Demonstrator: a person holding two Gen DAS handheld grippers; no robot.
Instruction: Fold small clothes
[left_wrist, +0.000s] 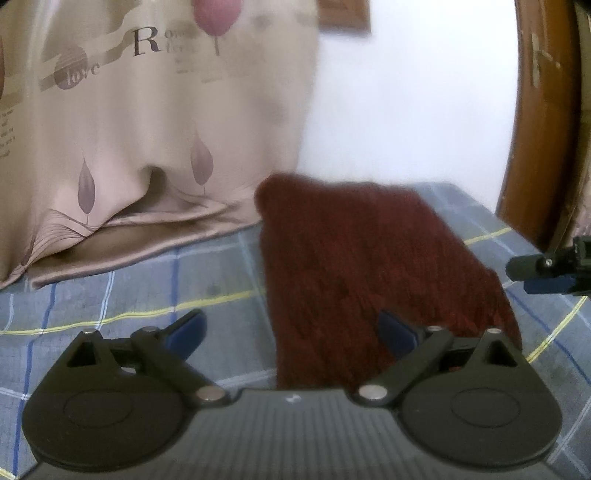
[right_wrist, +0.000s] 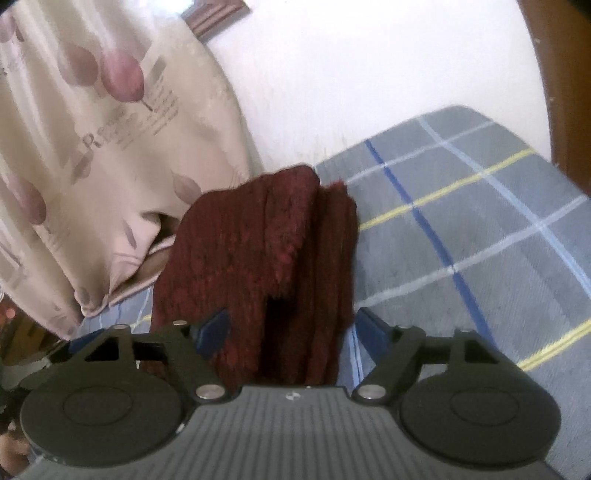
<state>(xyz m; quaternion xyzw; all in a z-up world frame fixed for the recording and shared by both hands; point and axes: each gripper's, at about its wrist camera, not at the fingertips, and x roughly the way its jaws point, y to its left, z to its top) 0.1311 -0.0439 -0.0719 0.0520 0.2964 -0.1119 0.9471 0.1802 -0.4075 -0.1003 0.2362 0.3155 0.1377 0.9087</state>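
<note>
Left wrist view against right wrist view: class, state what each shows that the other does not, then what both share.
Only the left wrist view shows the right gripper from outside, at its right edge. Only the right wrist view shows the dark red cloth folded into stacked layers, one edge raised. Both share the cloth, the plaid bedsheet, the printed curtain and open jaws.

My left camera blurs the curtain's (left_wrist: 147, 122) small print past reading. The right gripper (left_wrist: 546, 269) pokes in there, mostly cropped by the edge. The maroon knit's (right_wrist: 255, 258) near end vanishes behind my right gripper's body.
</note>
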